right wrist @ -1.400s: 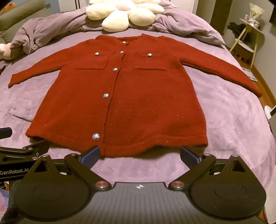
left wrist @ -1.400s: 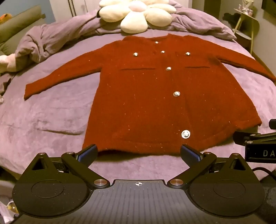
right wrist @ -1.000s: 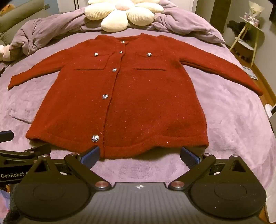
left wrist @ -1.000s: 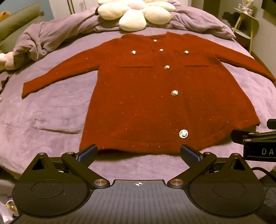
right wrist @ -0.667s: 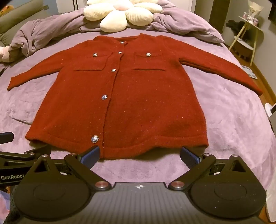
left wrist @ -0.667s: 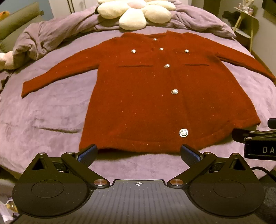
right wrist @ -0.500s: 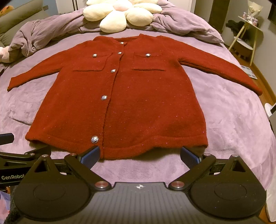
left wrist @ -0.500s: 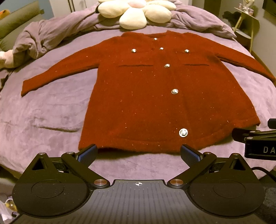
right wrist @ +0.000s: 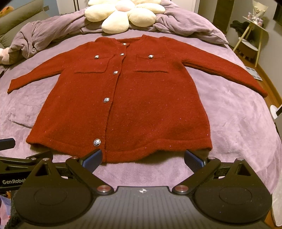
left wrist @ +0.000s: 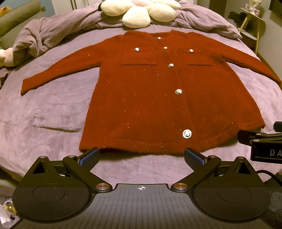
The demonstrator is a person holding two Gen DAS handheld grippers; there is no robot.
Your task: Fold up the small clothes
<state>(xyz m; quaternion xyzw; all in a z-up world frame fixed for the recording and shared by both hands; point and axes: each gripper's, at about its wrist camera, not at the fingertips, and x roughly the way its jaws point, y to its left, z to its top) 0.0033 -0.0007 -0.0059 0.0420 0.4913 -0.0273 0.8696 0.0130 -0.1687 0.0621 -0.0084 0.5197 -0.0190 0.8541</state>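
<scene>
A dark red buttoned cardigan [left wrist: 158, 98] [right wrist: 137, 102] lies flat, front up, on the purple bed cover [left wrist: 44, 112] [right wrist: 238, 112]. Both sleeves are spread out to the sides and silver buttons run down its front. My left gripper [left wrist: 141, 156] is open just short of the hem, nothing between its blue-padded fingers. My right gripper [right wrist: 143, 157] is open too, its left fingertip [right wrist: 92, 157] at the hem's edge below the lowest button. Each gripper shows at the edge of the other's view.
A cream flower-shaped pillow [left wrist: 139, 10] [right wrist: 121, 14] and a bunched purple duvet [left wrist: 40, 37] [right wrist: 38, 35] lie at the head of the bed. A small stand [right wrist: 250, 33] and wooden floor are past the bed's right side.
Both grippers crept slightly nearer the cardigan's hem; the garment sits a little higher in each view. The jaws stayed open and the cardigan has not moved.
</scene>
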